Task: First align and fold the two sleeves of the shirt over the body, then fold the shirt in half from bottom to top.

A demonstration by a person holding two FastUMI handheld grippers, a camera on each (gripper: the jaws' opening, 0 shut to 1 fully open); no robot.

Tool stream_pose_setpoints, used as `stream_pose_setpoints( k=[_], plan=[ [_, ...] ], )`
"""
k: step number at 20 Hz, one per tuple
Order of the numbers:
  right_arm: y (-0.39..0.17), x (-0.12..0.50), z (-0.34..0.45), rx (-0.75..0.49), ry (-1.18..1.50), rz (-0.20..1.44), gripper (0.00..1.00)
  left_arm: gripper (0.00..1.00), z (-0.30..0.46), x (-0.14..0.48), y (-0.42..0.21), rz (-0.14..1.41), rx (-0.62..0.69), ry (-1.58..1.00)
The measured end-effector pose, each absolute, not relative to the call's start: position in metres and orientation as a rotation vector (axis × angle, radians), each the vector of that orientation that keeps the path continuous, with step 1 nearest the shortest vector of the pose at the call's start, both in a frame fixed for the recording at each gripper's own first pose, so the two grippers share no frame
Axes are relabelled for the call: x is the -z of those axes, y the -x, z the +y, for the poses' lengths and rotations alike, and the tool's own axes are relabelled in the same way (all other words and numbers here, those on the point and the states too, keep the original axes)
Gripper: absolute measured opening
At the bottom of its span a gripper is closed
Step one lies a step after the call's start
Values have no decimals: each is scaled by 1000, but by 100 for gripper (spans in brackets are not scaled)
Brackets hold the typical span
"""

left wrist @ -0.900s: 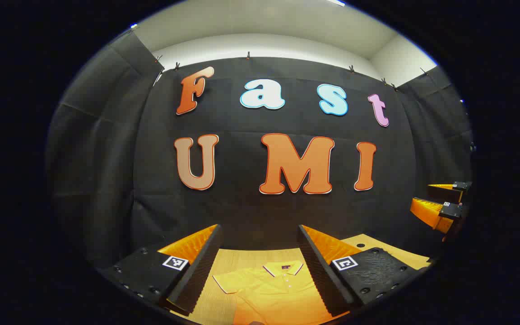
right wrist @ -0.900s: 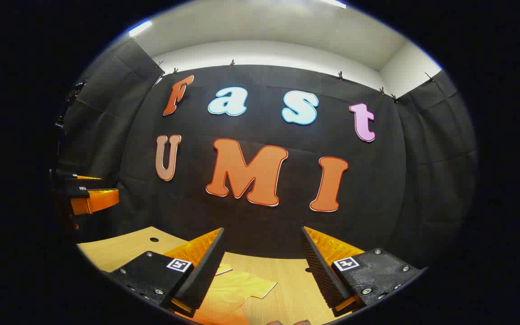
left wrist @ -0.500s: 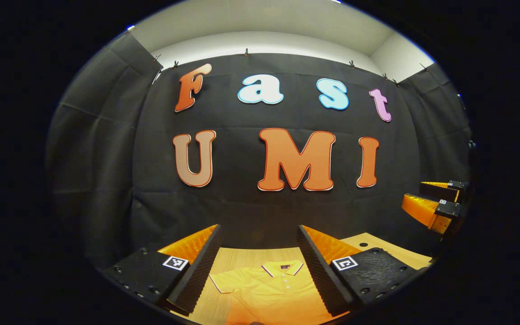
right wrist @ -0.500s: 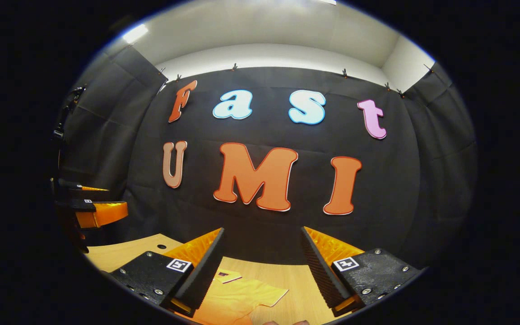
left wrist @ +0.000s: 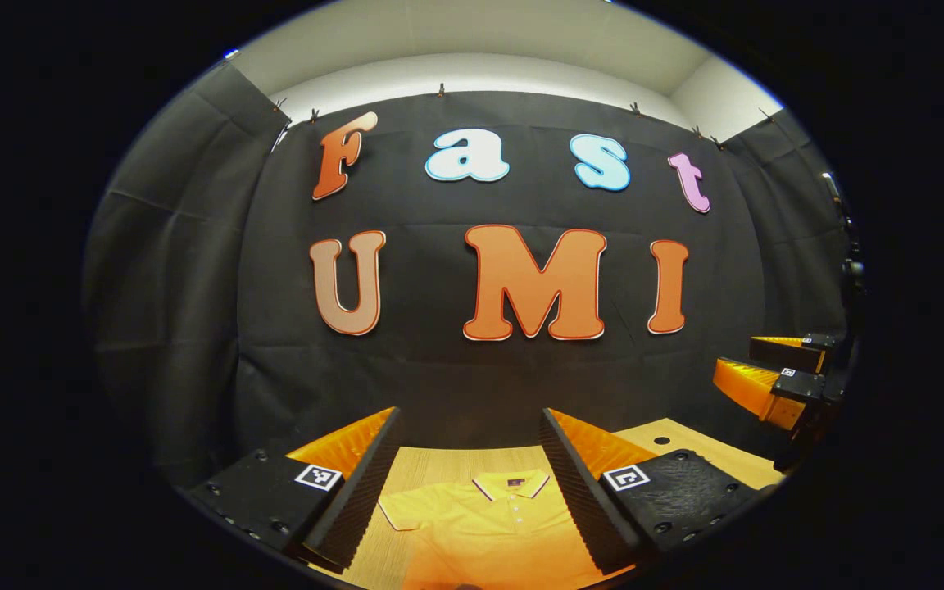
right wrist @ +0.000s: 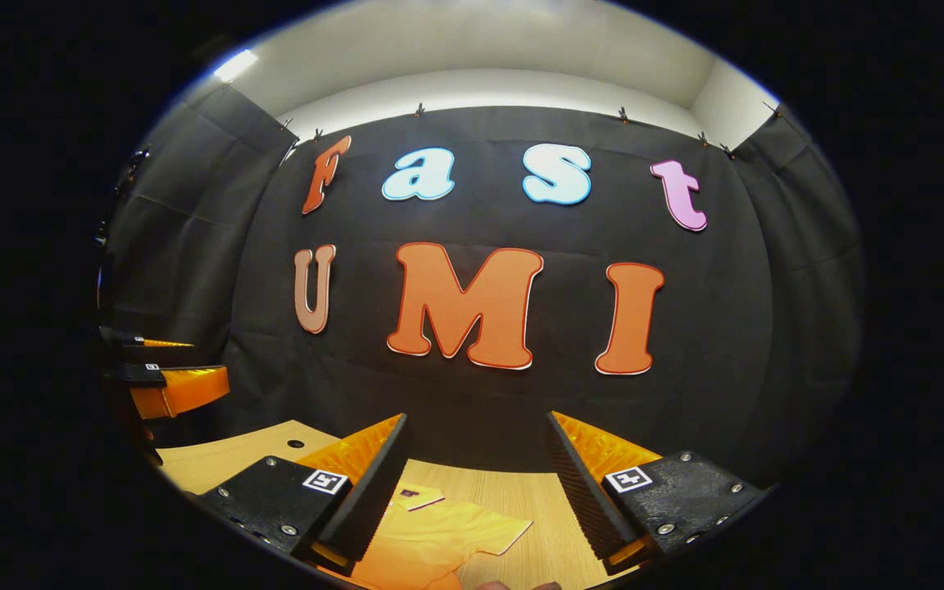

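Observation:
A yellow polo shirt (left wrist: 488,524) lies flat on the wooden table (left wrist: 447,463), collar toward the far wall; one short sleeve spreads out to the left. My left gripper (left wrist: 472,479) hovers open above the shirt's collar end, nothing between its fingers. In the right gripper view the same shirt (right wrist: 431,537) shows its collar and its other short sleeve, which lies flat, pointing right. My right gripper (right wrist: 476,483) is open above that sleeve, holding nothing. Each view catches the other gripper at its edge: the right gripper (left wrist: 775,373) and the left gripper (right wrist: 165,373), both raised off the table.
The black cloth wall stands just behind the table's far edge (right wrist: 472,471). A small round hole (left wrist: 657,441) marks the tabletop near the back. A fingertip (right wrist: 513,585) of the person peeks in at the bottom of the right gripper view.
Both views have tilted down a little, so more of the shirt and table shows between the fingers. The shirt has not moved, and both grippers stay open.

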State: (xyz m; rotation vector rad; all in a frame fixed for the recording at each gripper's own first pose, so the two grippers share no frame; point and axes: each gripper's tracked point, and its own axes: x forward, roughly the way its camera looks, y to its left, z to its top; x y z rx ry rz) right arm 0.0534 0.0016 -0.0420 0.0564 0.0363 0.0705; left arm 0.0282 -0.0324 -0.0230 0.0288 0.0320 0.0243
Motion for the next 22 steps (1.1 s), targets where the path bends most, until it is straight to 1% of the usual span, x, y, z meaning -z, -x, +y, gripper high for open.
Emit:
stream_pose_setpoints(
  k=[3, 11, 16, 17, 18, 22],
  plan=[
    [-65, 64, -4, -64, -44, 88, 98, 100, -32, 20, -25, 22, -33, -47],
    [-109, 147, -22, -50, -89, 304, 98, 99, -33, 9, -13, -15, -78, -86],
    [-132, 223, -26, -55, -140, 528, 99, 99, -24, 11, -11, -5, -144, -106],
    [-137, 238, -26, -59, -153, 575, 99, 100, -21, 13, -11, 0, -159, -107],
    [-139, 254, -27, -58, -165, 625, 99, 99, -20, 14, -10, 6, -171, -109],
    [-148, 306, -22, -68, -229, 796, 98, 99, -22, 27, -9, 45, -206, -140]
  ],
)
